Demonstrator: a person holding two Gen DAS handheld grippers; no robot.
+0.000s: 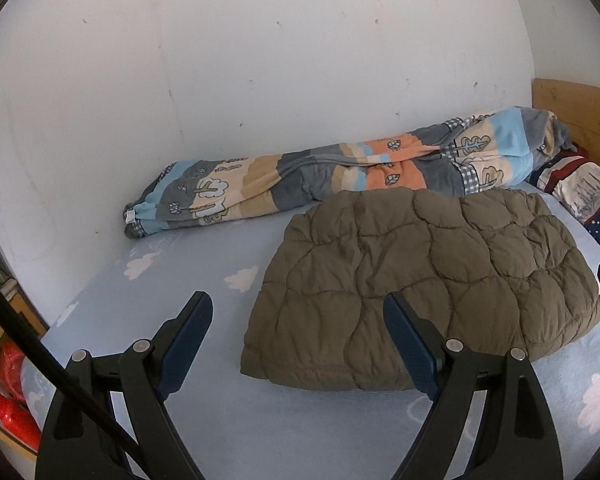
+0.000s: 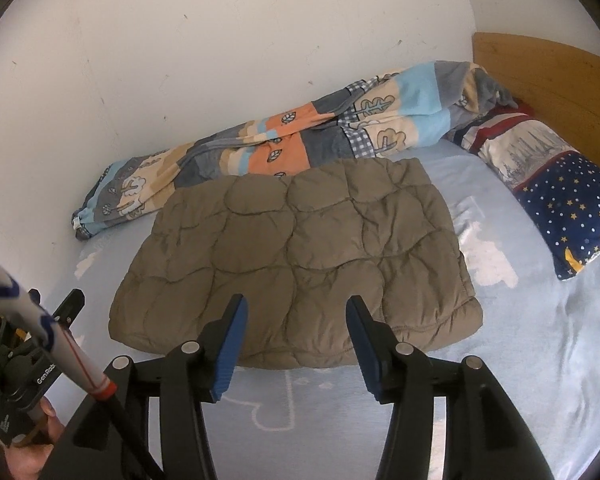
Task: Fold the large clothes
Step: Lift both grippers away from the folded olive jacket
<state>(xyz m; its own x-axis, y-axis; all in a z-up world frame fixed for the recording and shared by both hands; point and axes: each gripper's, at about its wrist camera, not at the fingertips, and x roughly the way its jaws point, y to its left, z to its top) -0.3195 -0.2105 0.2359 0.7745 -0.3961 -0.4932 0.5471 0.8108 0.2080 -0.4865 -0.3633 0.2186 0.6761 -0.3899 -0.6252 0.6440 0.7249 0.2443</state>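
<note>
An olive-brown quilted jacket lies folded into a flat rectangle on the light blue bed sheet; it also shows in the right wrist view. My left gripper is open and empty, held above the sheet at the jacket's near left corner. My right gripper is open and empty, held just above the jacket's near edge. The left gripper's body shows at the lower left of the right wrist view.
A rolled patchwork blanket lies along the white wall behind the jacket. A star-patterned pillow rests against the wooden headboard on the right. Red items and shelving stand beyond the bed's left edge.
</note>
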